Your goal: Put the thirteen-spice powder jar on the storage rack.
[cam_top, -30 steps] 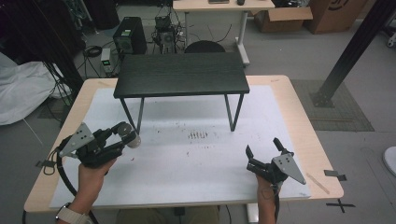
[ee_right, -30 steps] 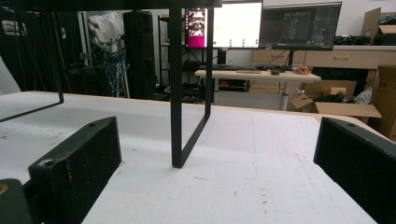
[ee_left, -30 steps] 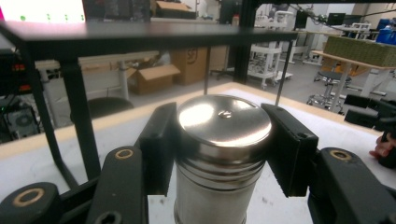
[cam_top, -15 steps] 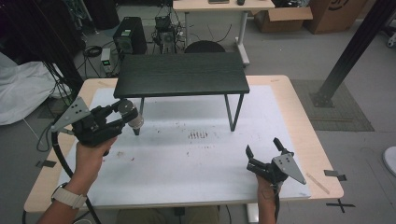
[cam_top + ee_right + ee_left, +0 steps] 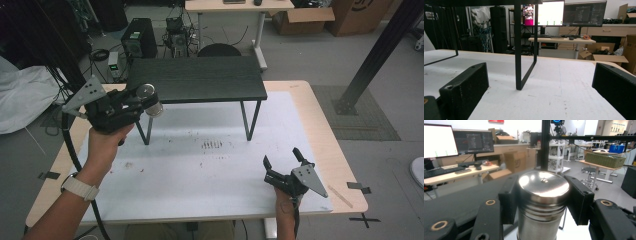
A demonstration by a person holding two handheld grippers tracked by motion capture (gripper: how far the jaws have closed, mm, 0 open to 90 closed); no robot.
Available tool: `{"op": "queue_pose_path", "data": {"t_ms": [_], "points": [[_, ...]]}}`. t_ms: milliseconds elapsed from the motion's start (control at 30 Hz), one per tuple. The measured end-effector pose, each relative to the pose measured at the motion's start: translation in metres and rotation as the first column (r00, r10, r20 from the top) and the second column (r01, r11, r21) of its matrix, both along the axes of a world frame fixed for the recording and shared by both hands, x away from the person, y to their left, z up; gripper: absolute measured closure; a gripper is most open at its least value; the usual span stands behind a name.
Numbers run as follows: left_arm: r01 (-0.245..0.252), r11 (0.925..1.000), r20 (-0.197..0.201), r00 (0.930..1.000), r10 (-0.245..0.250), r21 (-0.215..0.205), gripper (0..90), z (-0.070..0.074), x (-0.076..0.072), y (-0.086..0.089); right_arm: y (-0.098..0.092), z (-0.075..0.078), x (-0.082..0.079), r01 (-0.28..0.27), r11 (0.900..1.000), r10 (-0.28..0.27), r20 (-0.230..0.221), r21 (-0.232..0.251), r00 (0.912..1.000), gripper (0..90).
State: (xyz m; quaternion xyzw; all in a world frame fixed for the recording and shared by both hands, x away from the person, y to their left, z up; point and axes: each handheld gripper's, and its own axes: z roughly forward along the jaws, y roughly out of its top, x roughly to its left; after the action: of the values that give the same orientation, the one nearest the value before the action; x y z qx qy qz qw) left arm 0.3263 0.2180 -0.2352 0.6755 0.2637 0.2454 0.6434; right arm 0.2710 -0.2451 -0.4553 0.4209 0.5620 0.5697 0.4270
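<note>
Left claw (image 5: 145,102): closed on the steel canister (image 5: 149,99), one pad on each side just under its lid; raised off the bench.
Steel canister: upright between the left claw's pads in the left gripper view (image 5: 541,202), its shiny lid level with the pad tops; in the high view it hangs at the front left corner of the black shelf (image 5: 197,80).
Black shelf: stands on thin black legs on the white mat (image 5: 210,170), just ahead of the left claw, well ahead and to the left of the right claw.
Shelf leg (image 5: 520,50): dead ahead between the right claw's pads, farther off, foot on the mat.
Right claw (image 5: 283,164): jaws spread wide, nothing between them; held low over the mat's near right corner.
Bench (image 5: 330,135): light wood edge shows to the right of the right claw.
</note>
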Motion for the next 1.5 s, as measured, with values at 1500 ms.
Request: {"op": "queue_pose_path", "data": {"t_ms": [1500], "points": [[-0.104, 0.9904, -0.136, 0.9840, 0.116, 0.092, 48.9, 0.013, 0.130, -0.082, 0.000, 0.000, 0.000, -0.003, 1.000, 0.003, 0.002, 0.006, 1.0000, 0.3]]}}
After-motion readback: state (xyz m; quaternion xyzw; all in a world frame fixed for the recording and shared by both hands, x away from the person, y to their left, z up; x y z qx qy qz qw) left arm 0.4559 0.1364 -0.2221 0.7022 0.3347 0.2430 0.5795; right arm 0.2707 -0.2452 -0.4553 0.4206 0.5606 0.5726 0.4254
